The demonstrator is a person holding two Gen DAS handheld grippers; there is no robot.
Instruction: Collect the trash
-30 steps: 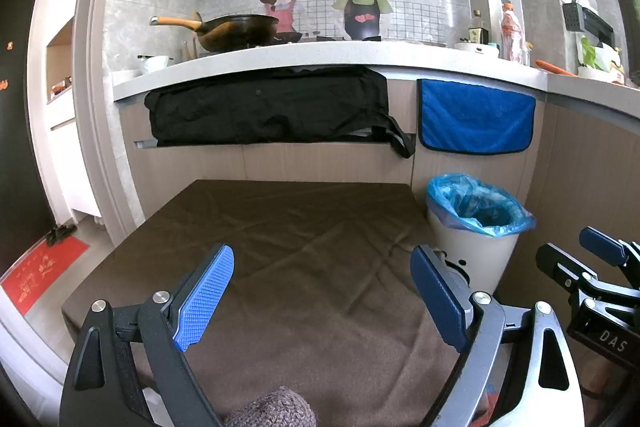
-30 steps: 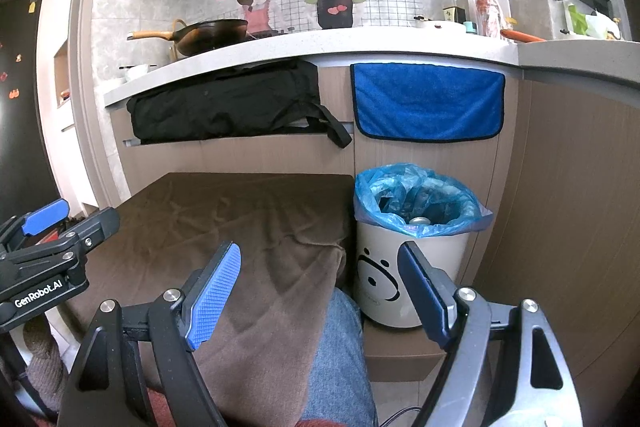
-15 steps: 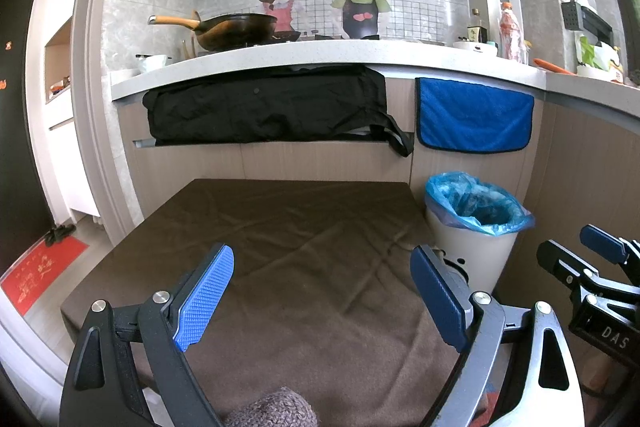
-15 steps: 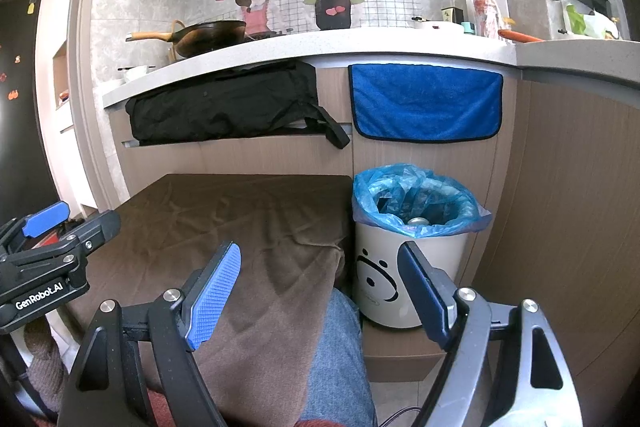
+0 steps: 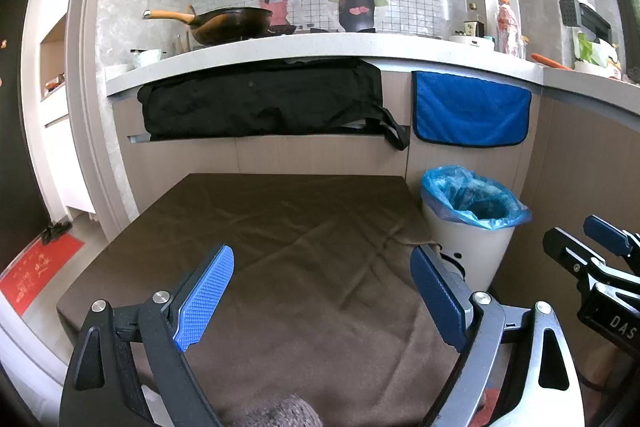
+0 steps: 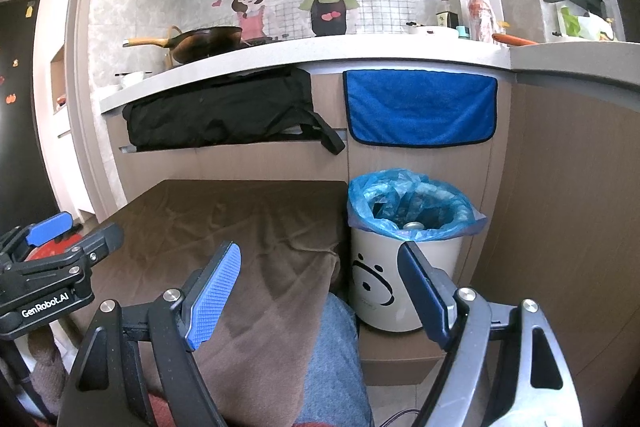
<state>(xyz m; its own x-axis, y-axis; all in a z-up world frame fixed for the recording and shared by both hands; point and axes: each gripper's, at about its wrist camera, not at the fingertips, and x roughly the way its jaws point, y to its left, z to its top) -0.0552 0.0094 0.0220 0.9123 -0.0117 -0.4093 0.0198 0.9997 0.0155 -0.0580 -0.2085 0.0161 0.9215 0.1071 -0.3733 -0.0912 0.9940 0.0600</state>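
Both tongs, left tongs (image 5: 322, 293) & right tongs (image 6: 320, 291), spread wide, empty. No trash visible on brown-cloth worktop (image 5: 280, 227); a can lies in blue-lined bin (image 6: 414, 227). Prob. done: scan edges, keep clear of bin.

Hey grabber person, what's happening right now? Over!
Left gripper open, empty. Right gripper open, empty. Can in trash bin. Brown cloth bare, nothing blocking.

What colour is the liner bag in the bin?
Blue liner bag, clearest in the right wrist view.
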